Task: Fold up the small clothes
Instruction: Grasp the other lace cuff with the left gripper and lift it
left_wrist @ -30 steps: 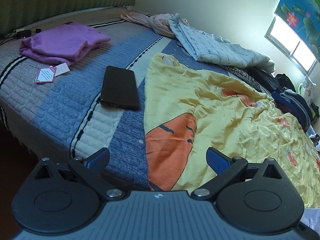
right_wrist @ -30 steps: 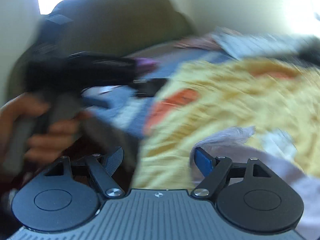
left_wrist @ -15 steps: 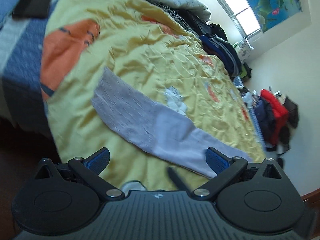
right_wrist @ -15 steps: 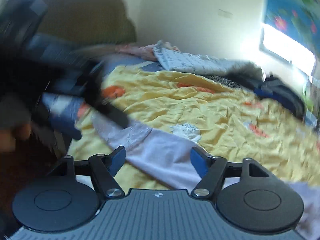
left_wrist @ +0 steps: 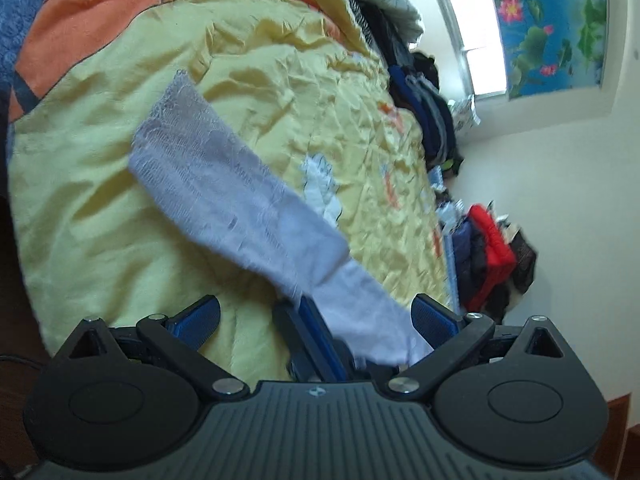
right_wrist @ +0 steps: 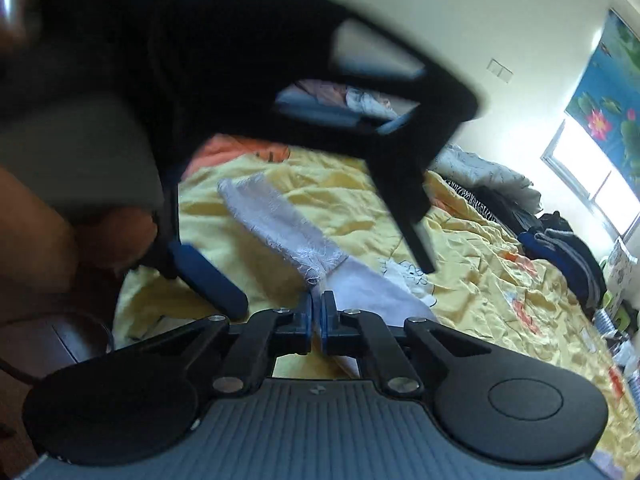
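Pale lace-edged garment (left_wrist: 240, 200) stretched diagonally across the yellow bedspread (left_wrist: 100, 208), mid-frame in both views. Near end pinched in the right tool (right_wrist: 316, 320), blue pads pressed together on the cloth. Left tool (left_wrist: 316, 318) spread wide apart, hovering over that same pinched end, gripping nothing.

The garment (left_wrist: 248, 216) ahead of the left claw (left_wrist: 316, 318) is pale lilac-grey, lacy at its far end and plain white near the blue pads (left_wrist: 432, 316). Beneath it the quilt (left_wrist: 100, 184) is yellow with orange patches and a white cartoon print. Right of the claw, clothes (left_wrist: 488, 256) are red and navy. Far right, a poster (left_wrist: 548, 32) shows pink flowers on blue and green.
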Motion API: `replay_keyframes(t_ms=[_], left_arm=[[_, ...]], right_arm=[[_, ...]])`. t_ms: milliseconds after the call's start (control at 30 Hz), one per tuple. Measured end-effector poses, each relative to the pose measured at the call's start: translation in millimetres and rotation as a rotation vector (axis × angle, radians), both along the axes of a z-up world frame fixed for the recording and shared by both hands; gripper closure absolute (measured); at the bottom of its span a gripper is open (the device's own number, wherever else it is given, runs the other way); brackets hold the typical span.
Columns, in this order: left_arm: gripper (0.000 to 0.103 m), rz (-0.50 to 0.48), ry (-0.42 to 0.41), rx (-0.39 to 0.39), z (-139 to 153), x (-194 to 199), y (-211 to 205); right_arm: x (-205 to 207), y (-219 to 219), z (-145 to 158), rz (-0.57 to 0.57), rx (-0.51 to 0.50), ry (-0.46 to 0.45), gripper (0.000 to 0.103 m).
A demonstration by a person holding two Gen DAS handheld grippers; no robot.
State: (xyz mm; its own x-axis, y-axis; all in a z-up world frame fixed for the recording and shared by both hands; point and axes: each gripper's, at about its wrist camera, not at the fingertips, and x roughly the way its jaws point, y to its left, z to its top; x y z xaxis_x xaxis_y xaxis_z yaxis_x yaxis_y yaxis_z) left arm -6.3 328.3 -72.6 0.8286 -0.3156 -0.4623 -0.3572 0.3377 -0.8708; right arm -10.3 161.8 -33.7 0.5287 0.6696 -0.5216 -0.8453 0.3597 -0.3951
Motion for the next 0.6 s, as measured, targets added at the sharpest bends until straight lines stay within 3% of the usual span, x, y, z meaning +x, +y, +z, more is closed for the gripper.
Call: replay_keyframes(t_ms=[100,167,200,333,400,467,533,600], left_arm=[[0.006,0.048,-0.047,-0.017,-2.1,7.1,6.6],[0.032,0.064,-0.059,-0.015,-4.0,14.0,11.5],[0.04,0.063,-0.05,-0.014,-6.2,18.2,13.4],[0.057,0.054,-0.025,-0.028,-14.5,24.8,14.3],[0.068,0.055,-0.017,0.005,-13.5,25.4,11.8],[0.088,0.055,-0.008,0.06,-10.9,24.9,8.7],[0.095,0.061,0.004,0.14,-6.5,24.4,5.2],[0.098,0.064,0.007,0.231,0.2,23.5,-1.0]], right_arm=[[1.2,-9.0,9.2,0.021,0.046,0.031,0.096],[2.8,-11.0,11.1,0.014,0.051,0.04,0.096],[3.8,-11.8,11.8,0.012,0.049,0.054,0.096],[8.6,-24.9,21.0,-0.044,0.107,0.102,0.09],[18.2,-34.2,25.7,-0.104,0.151,0.133,0.085],[34.1,-44.5,27.8,-0.16,0.189,0.201,0.082],[50.2,-54.4,26.1,-0.236,0.227,0.27,0.071],[62.5,-59.8,18.2,-0.329,0.215,0.312,0.068]])
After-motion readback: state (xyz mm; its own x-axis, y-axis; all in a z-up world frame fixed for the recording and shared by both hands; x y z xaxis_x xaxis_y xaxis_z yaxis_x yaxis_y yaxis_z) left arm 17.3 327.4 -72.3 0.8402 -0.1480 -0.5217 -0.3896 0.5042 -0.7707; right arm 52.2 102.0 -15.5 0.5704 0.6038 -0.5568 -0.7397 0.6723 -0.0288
